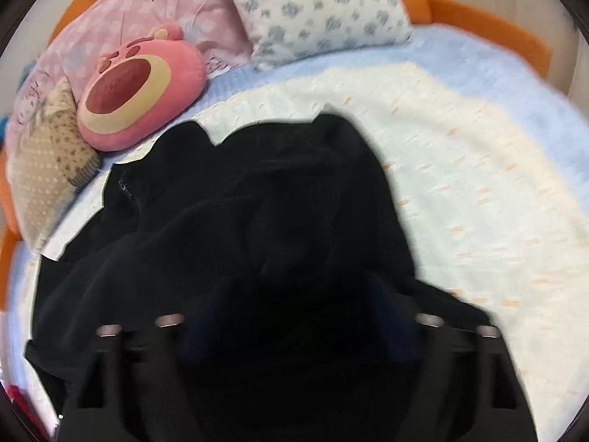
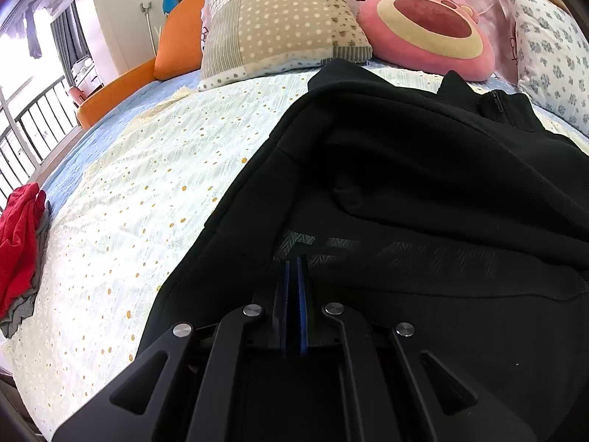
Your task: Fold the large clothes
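A large black zip-neck top (image 1: 228, 221) lies crumpled on the cream dotted bedspread (image 1: 460, 184). Its collar zipper (image 2: 495, 105) points toward the pillows, and a grey patterned print (image 2: 386, 254) shows on the fabric. My left gripper (image 1: 294, 313) hovers low over the top with its jaws wide apart; I see no cloth pinched between them, though the picture is dark and blurred there. My right gripper (image 2: 294, 269) is shut, its blue pads (image 2: 302, 294) pressed together, with the tips at the edge of the print. No cloth shows between those pads.
Pillows line the head of the bed: a pink bear cushion (image 2: 427, 25), a beige dotted pillow (image 2: 279, 22), a blue-flowered pillow (image 1: 316, 11). A heap of red and grey clothes (image 2: 18, 239) lies at the bed's left edge. An orange bed frame (image 2: 121, 84) rims the mattress.
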Motion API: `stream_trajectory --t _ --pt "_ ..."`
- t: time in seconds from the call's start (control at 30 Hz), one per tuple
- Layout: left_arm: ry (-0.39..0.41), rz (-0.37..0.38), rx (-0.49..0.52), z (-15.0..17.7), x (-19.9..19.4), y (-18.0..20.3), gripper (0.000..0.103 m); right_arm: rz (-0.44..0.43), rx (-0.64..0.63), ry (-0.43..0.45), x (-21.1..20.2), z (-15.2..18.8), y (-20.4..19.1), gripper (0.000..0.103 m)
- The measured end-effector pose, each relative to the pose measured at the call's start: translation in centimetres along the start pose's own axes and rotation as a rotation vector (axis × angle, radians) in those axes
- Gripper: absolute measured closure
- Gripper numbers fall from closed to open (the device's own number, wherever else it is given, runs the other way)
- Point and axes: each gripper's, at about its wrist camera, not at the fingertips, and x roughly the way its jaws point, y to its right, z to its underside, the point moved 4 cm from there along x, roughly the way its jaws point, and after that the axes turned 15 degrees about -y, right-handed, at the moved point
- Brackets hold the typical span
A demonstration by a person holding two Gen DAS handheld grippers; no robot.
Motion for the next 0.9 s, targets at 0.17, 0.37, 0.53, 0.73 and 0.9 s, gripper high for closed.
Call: stream_trajectory --t 0.17,0.37,0.53,0.73,0.9 --pt "0.016 0.238 0.026 1.1 -6.4 -0.6 0.008 0.046 -0.022 -0.002 0.1 0.0 -0.6 0.098" --pt "0.079 0.295 0.044 3.3 -14.9 -6.8 0.008 -0.053 0.022 -0.002 -0.4 0.0 0.6 0.097" --pt "0.142 0.172 0.009 4.6 -18.9 -14.8 0.007 -0.171 0.068 -0.097 -2.1 0.6 2.5 0.09" --pt "0.161 0.159 -0.092 6.0 -20.4 -25.4 0.005 -0.055 -0.007 -0.032 -9.0 3.8 6.5 0.04" --pt "0.147 0.177 -0.171 7.3 -15.8 -31.5 0.004 0.022 0.052 0.031 -14.3 6.0 13.5 0.041"
